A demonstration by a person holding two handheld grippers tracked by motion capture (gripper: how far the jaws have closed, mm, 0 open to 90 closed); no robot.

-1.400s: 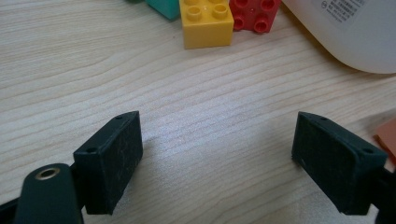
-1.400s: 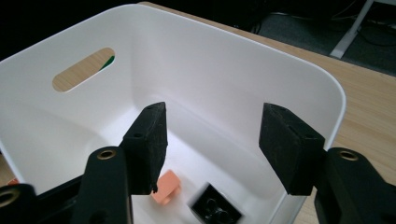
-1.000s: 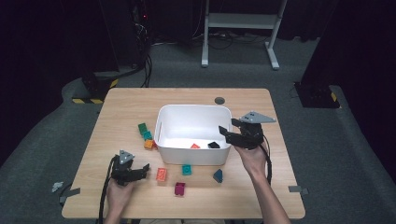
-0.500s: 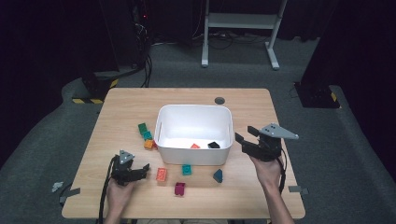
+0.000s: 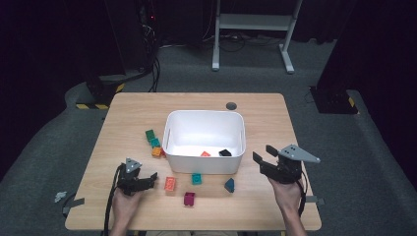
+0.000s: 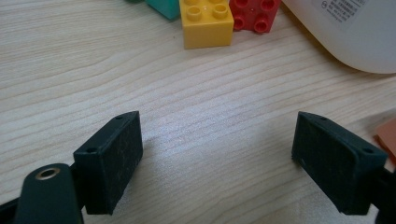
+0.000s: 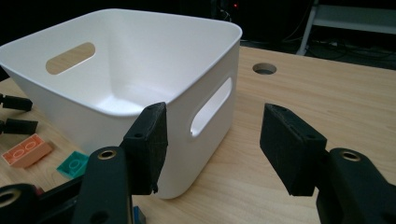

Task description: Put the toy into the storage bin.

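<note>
Bins: one, white bin [image 5: 205, 142], mid-table [image 5: 128, 113].
Bricks in bin: two seen, orange [image 5: 205, 154] and black [image 5: 224, 152], at near wall.
Bricks left of bin: three or four in a row, green [image 5: 150, 134], teal [image 5: 155, 142], yellow [image 5: 157, 151], a red one [image 6: 254, 14] beside the yellow in left gripper view.
Bricks in front of bin: four, orange-red [image 5: 170, 184], teal [image 5: 196, 178], magenta [image 5: 189, 198], dark blue [image 5: 229, 185].
Left gripper [image 5: 151, 178]: low over table at near left, pointed toward orange-red brick, just short of it; jaws wide apart, nothing between, bare wood under them in left gripper view.
Right gripper [image 5: 260, 160]: held above table just right of bin, pointed at its right wall, hand under it; jaws about half apart, nothing held.
Change, right: a second ago over bin's right rim, now outside and lower; jaws have just been closing, empty.
Change, left: same spot as before.
</note>
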